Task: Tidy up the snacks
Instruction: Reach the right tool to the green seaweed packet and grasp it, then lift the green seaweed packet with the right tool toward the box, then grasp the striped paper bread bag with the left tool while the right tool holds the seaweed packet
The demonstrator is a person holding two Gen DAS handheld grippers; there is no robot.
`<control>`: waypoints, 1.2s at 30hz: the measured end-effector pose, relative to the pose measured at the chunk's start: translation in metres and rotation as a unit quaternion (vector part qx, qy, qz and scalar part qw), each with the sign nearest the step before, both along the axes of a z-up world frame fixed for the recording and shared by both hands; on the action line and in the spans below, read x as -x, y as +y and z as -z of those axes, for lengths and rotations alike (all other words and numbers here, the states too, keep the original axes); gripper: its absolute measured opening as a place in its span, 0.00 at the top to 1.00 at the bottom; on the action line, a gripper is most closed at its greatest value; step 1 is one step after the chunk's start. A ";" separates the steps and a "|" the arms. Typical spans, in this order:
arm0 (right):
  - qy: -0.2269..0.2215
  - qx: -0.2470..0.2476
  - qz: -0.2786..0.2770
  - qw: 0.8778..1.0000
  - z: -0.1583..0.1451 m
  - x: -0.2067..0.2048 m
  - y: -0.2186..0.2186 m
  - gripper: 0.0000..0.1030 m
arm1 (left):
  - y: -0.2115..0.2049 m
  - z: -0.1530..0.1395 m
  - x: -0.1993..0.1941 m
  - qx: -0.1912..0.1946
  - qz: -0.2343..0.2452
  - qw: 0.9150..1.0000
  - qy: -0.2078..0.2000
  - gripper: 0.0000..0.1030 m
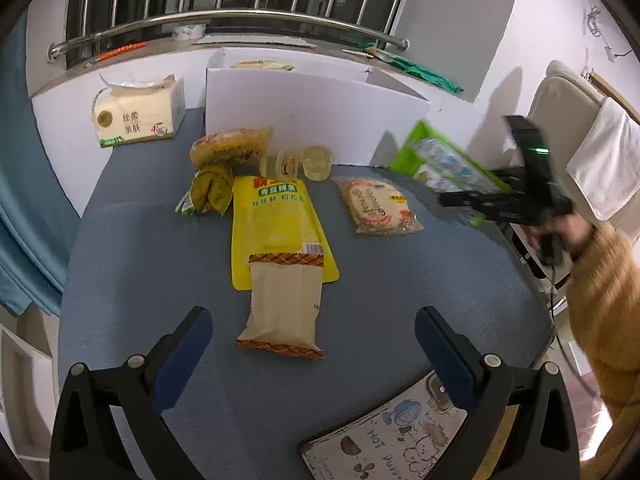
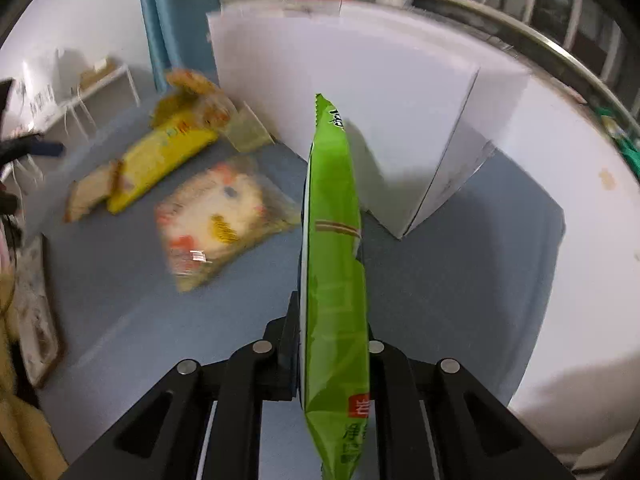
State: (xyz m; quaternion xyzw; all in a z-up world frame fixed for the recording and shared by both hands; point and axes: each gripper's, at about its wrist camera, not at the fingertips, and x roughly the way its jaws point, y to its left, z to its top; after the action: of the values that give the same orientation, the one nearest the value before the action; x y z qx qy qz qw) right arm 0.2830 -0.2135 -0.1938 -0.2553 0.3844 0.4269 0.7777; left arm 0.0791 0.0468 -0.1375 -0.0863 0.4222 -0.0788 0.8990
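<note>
My right gripper (image 2: 334, 320) is shut on a green snack bag (image 2: 334, 264), held on edge above the blue table, near the white box (image 2: 360, 92). In the left wrist view that green snack bag (image 1: 444, 164) is in the air at the right. My left gripper (image 1: 312, 340) is open and empty, low over the table, just short of a beige wafer pack (image 1: 284, 304). That pack lies partly on a yellow bag (image 1: 272, 220). A clear rice-cracker pack (image 1: 376, 206) lies to the right. More snacks (image 1: 230, 148) sit by the white box (image 1: 304, 108).
A tissue pack (image 1: 138, 114) stands at the back left. A patterned board with a phone (image 1: 396, 436) lies at the table's near right edge. Two small jelly cups (image 1: 316, 162) sit against the box. A railing and wall run behind.
</note>
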 end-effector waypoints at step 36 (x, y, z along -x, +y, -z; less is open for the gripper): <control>0.059 -0.251 0.164 0.952 -0.064 0.144 -0.013 0.87 | 0.018 -0.045 -0.029 -0.015 -0.002 0.996 -0.082 0.55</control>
State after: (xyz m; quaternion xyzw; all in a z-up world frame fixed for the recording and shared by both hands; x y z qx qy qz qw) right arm 0.1388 -0.2265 -0.1293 0.0402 0.3466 0.3903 0.8520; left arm 0.1080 0.0647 -0.0927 -0.0666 0.3478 -0.0779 0.9319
